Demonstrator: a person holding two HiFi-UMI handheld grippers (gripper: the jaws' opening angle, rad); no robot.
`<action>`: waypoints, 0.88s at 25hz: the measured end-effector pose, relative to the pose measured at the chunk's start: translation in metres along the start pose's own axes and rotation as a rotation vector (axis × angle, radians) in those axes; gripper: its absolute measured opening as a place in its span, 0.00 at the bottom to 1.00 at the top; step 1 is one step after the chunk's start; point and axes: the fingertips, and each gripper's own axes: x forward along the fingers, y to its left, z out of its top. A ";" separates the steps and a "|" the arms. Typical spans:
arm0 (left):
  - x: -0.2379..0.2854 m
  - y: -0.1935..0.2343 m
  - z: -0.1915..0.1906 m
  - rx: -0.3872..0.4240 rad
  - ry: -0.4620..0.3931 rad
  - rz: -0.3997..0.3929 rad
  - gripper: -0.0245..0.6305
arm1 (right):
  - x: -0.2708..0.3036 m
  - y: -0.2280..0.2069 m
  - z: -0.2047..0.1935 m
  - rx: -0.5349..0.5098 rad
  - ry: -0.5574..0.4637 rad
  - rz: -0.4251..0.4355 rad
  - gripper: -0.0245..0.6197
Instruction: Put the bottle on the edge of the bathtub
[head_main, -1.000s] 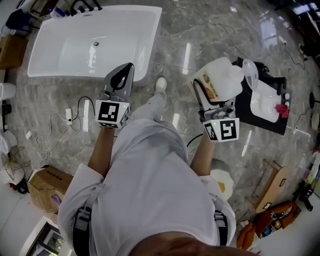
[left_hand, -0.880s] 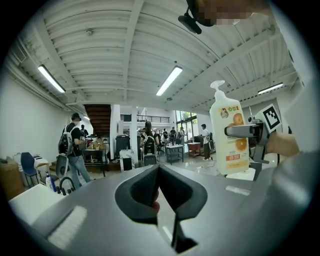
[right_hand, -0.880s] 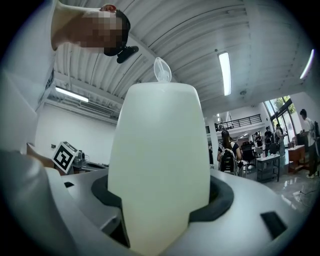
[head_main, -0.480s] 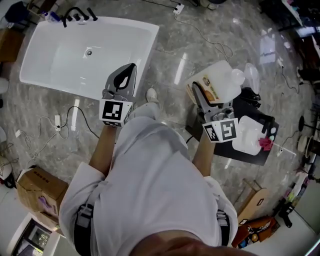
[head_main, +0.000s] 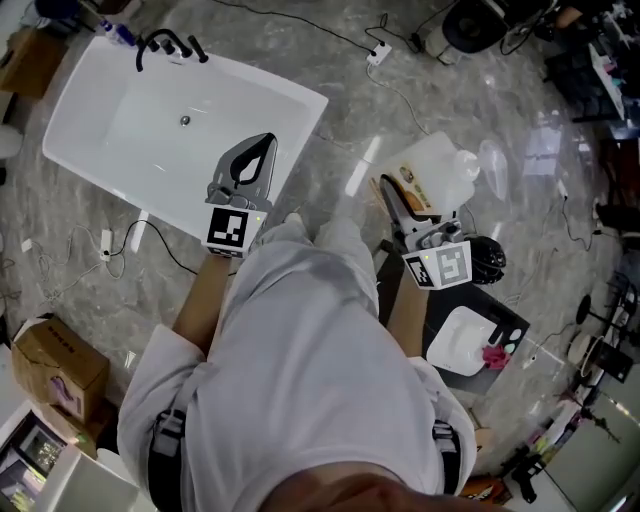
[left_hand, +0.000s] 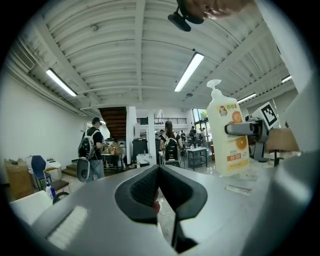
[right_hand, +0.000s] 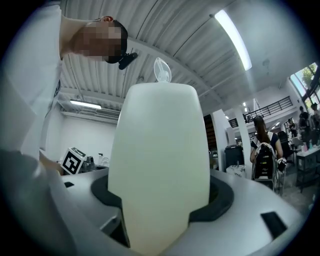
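My right gripper (head_main: 405, 203) is shut on a white pump bottle (head_main: 430, 175) with an orange label, held above the marble floor to the right of the person's legs. The right gripper view shows the bottle (right_hand: 157, 160) filling the space between the jaws, pump top upward. The same bottle (left_hand: 228, 135) appears at the right in the left gripper view. My left gripper (head_main: 250, 165) is shut with nothing in it; it hovers over the near right rim of the white bathtub (head_main: 290, 95). The tub is at the upper left, with a black faucet (head_main: 165, 45) at its far end.
A black mat (head_main: 470, 320) with a white basin (head_main: 462, 342) and a pink item lies on the floor at the right. Cables (head_main: 90, 265) and a power strip trail left of the tub. A cardboard box (head_main: 45, 365) sits at the lower left. People stand in the background of the gripper views.
The view has swung: the bathtub now lies diagonally and closer under the left gripper, and the black mat slid down to the right. Both grippers keep their state; the bottle stays held.
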 end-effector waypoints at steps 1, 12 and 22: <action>0.010 0.005 0.003 -0.001 -0.010 0.017 0.03 | 0.012 -0.010 -0.002 -0.005 0.001 0.025 0.58; 0.124 0.087 -0.021 -0.092 -0.055 0.376 0.03 | 0.201 -0.115 -0.054 0.012 0.000 0.460 0.58; 0.171 0.175 -0.070 -0.072 -0.036 0.653 0.03 | 0.354 -0.143 -0.130 0.017 0.017 0.775 0.58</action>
